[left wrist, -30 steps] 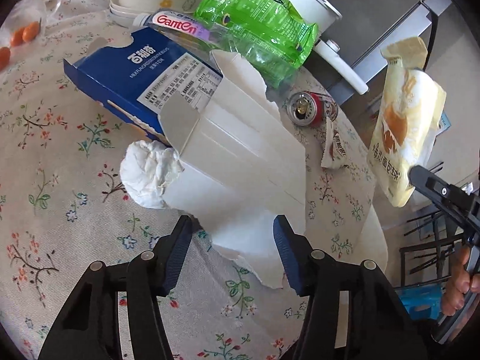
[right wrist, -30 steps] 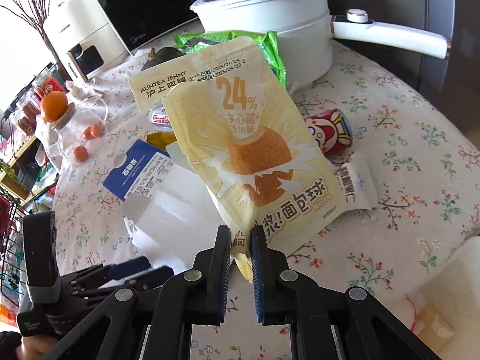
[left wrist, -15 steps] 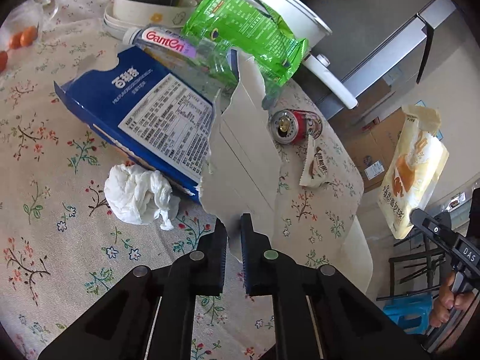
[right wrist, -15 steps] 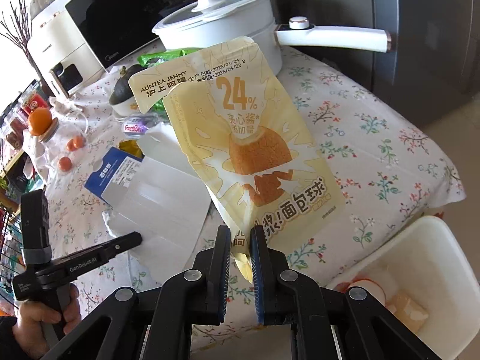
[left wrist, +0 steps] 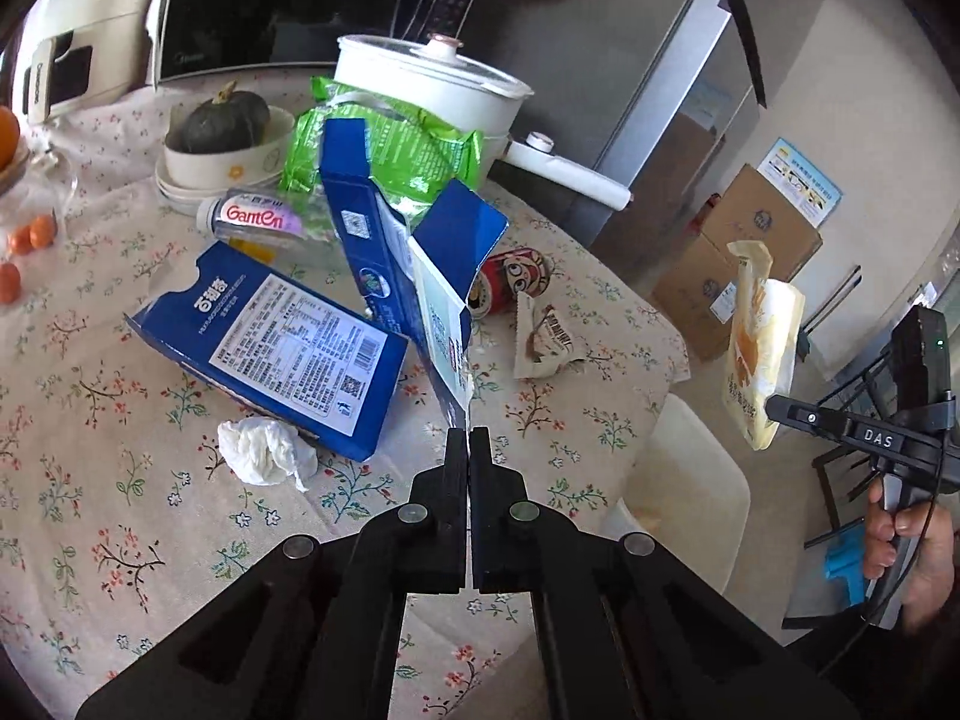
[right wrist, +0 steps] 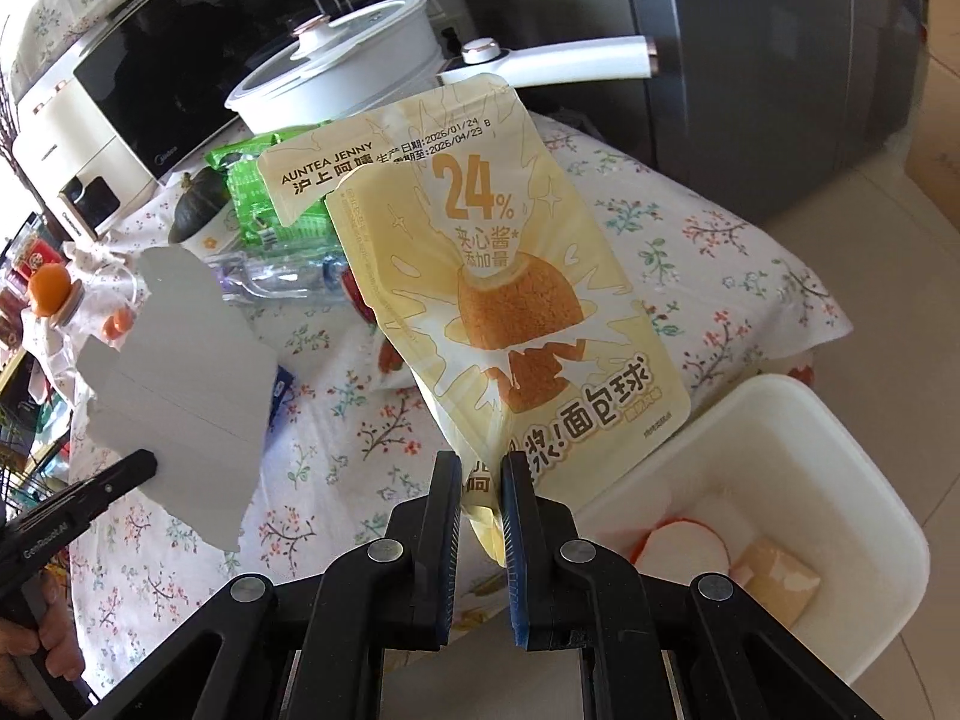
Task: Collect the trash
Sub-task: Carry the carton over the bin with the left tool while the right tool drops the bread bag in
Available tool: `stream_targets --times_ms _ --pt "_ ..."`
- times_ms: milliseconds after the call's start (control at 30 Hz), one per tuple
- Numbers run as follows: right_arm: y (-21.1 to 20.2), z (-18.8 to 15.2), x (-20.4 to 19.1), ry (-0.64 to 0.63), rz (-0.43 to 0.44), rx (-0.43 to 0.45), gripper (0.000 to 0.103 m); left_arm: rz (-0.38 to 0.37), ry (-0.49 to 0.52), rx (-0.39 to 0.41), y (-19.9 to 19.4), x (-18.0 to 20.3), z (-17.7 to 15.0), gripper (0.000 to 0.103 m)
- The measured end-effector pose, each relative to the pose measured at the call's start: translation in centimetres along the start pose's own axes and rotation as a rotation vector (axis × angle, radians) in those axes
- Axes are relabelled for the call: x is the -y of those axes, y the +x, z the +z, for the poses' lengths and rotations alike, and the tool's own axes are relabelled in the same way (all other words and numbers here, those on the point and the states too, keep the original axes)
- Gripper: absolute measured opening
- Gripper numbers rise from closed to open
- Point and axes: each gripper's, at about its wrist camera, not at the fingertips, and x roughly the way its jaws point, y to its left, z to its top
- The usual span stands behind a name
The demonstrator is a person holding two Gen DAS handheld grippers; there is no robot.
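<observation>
My left gripper (left wrist: 468,438) is shut on the lower edge of a torn blue-and-white carton piece (left wrist: 420,252), held up off the flowered tablecloth (left wrist: 90,480). From the right wrist view its grey-white inner side (right wrist: 180,396) shows, with the left gripper (right wrist: 141,465) at its bottom corner. My right gripper (right wrist: 482,468) is shut on the bottom of a yellow bread-ball snack bag (right wrist: 504,276), which hangs beside the table over the rim of a white bin (right wrist: 780,450). The left wrist view shows that bag (left wrist: 759,348) and the right gripper (left wrist: 774,408) out past the table edge.
On the table lie a flat blue box (left wrist: 270,348), a crumpled tissue (left wrist: 264,450), a red can (left wrist: 516,282), a small wrapper (left wrist: 546,342), a plastic bottle (left wrist: 258,219) and a green bag (left wrist: 384,144). A white pot (left wrist: 432,78) and a microwave stand behind.
My left gripper closed on the carton piece and raised it off the table. The right gripper carried the yellow bag sideways off the table to above the white bin.
</observation>
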Motion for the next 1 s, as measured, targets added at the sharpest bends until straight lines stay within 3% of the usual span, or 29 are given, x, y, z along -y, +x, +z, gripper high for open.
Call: stream_targets --times_ms 600,1000 --pt "-0.8 -6.4 12.6 0.238 -0.067 -0.147 0.012 -0.198 0.221 -0.027 -1.3 10.4 -1.6 0.0" --pt "0.9 -8.9 16.2 0.294 -0.077 -0.239 0.013 -0.306 0.357 -0.089 0.7 18.1 -2.7 0.0"
